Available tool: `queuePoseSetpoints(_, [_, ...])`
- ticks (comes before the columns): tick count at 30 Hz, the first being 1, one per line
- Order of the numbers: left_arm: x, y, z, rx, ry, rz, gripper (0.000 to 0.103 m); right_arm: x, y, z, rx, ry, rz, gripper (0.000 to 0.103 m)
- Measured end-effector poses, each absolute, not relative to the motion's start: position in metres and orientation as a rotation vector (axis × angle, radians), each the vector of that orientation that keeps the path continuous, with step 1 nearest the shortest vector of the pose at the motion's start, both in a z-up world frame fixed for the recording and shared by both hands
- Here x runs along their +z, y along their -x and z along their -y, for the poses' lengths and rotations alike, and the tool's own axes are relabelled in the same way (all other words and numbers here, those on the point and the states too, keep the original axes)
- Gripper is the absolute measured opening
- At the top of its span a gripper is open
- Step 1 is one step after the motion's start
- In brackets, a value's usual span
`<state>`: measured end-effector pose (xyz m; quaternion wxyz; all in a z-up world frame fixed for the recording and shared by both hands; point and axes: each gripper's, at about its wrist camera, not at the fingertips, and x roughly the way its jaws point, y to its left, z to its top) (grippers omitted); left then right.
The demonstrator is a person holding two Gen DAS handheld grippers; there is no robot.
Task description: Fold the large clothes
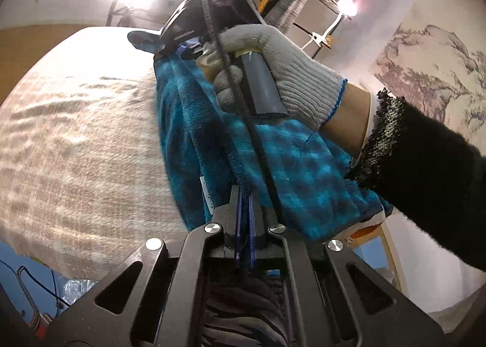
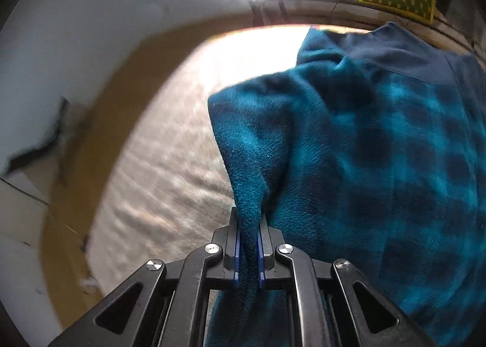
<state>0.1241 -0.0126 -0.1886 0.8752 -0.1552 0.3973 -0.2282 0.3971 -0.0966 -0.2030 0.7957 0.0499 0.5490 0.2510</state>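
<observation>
Left wrist view: left gripper has its fingers clenched on a thin edge of the teal checked fleece garment; the cloth runs away from it toward the far side, where the gloved right hand holds the right gripper at another part of the cloth.

Right wrist view: right gripper fingers pinched on a bunched fold of the same fleece; no gap visible.

Garment hangs between both grips above the beige patterned bed surface, partly lifted.

Handling, judged: thick plush, soft, limp, moderately heavy for cloth; it sags and bunches rather than slips. Best held at hems or seams, grips well apart, cloth kept taut.
</observation>
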Motion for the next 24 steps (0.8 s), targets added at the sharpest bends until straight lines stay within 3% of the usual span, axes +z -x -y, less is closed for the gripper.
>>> queuePoseSetpoints(7, [-0.170,-0.117,0.045,-0.522,0.215,-0.809,0.001,-0.179,-0.393,0.187,0.604,-0.441,-1.063,0.006])
queuePoseSetpoints(13, [-0.172,-0.120,0.084,-0.563,0.139,-0.839,0.001,-0.218,-0.386,0.280,0.543,-0.757,-1.041,0.006])
queuePoseSetpoints(24, [-0.173,-0.107,0.104,-0.588,0.049,-0.915,0.001,-0.253,-0.400,0.299,0.376,-0.706,-1.131,0.006])
